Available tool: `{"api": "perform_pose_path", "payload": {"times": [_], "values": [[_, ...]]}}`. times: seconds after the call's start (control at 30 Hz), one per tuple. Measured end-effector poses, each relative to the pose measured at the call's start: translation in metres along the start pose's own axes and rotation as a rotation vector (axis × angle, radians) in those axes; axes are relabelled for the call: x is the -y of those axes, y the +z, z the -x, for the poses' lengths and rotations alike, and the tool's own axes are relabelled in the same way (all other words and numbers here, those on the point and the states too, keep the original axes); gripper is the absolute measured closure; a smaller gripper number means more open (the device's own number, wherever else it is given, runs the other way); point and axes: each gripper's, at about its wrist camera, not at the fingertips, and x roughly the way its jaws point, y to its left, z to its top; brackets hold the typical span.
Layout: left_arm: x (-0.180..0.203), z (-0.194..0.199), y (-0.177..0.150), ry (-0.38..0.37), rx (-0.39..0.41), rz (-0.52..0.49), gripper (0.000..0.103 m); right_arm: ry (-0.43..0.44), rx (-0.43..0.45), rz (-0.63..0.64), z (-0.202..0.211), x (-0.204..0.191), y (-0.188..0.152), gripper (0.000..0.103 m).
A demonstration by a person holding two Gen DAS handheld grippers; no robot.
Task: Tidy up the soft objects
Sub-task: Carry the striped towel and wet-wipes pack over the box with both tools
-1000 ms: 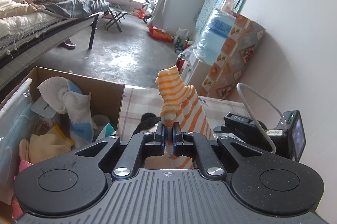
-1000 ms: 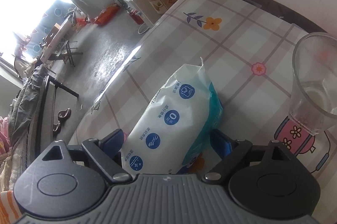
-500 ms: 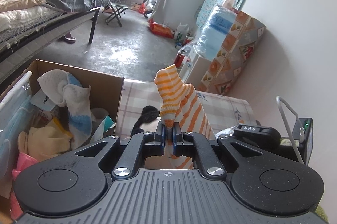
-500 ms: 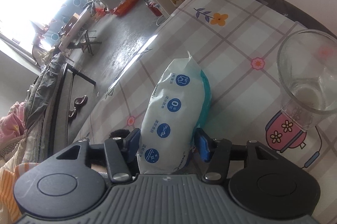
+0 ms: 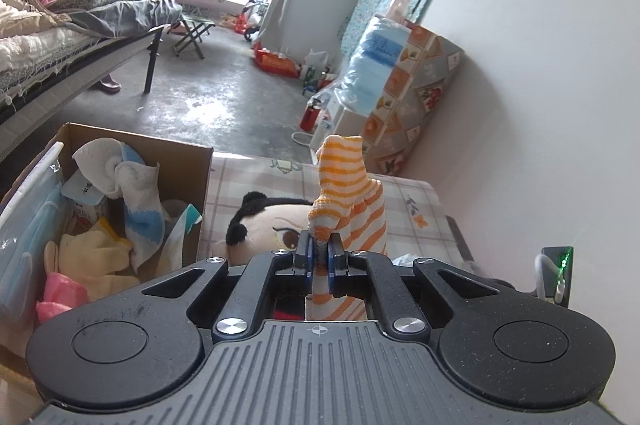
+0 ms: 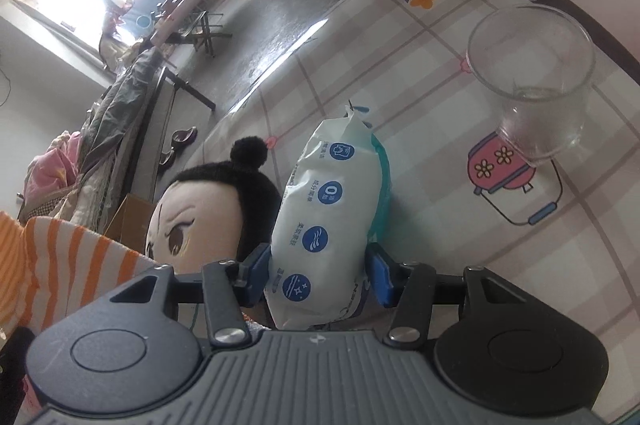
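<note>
While right gripper point(image 6: 318, 275) closed on wipes pack point(image 6: 326, 221) | doll point(image 5: 266, 225) appeared

Right gripper point(image 6: 320, 277) jaws, just closed in, clamp wet-wipes pack point(image 6: 328, 225); plush doll head point(image 6: 208, 209) left; glass cup point(image 6: 532, 81) upright on checked tablecloth point(image 6: 440, 97).

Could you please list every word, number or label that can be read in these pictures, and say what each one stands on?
"0": in a blue circle on the white and teal wipes packet between the right gripper's pads.
Chinese characters beside that packet's blue icons: too small to read.
Dark print on the light blue packet in the brown cardboard box: blurred, unreadable.
</note>
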Motion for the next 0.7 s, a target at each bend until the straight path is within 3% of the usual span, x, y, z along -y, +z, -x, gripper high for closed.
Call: {"api": "perform_pose_path", "payload": {"times": [0.27, 0.5, 0.7], "values": [[0.016, 0.019, -0.018, -0.067, -0.050, -0.021, 0.098, 0.074, 0.013, -0.045, 0.053, 0.035, -0.037, 0.050], [0.039, 0.023, -0.033, -0.139, -0.090, -0.046, 0.098, 0.130, 0.083, -0.173, 0.101, 0.094, -0.057, 0.050], [0.042, 0.023, -0.037, -0.123, -0.095, -0.043, 0.098, 0.049, 0.184, -0.114, 0.136, 0.111, -0.065, 0.050]]}}
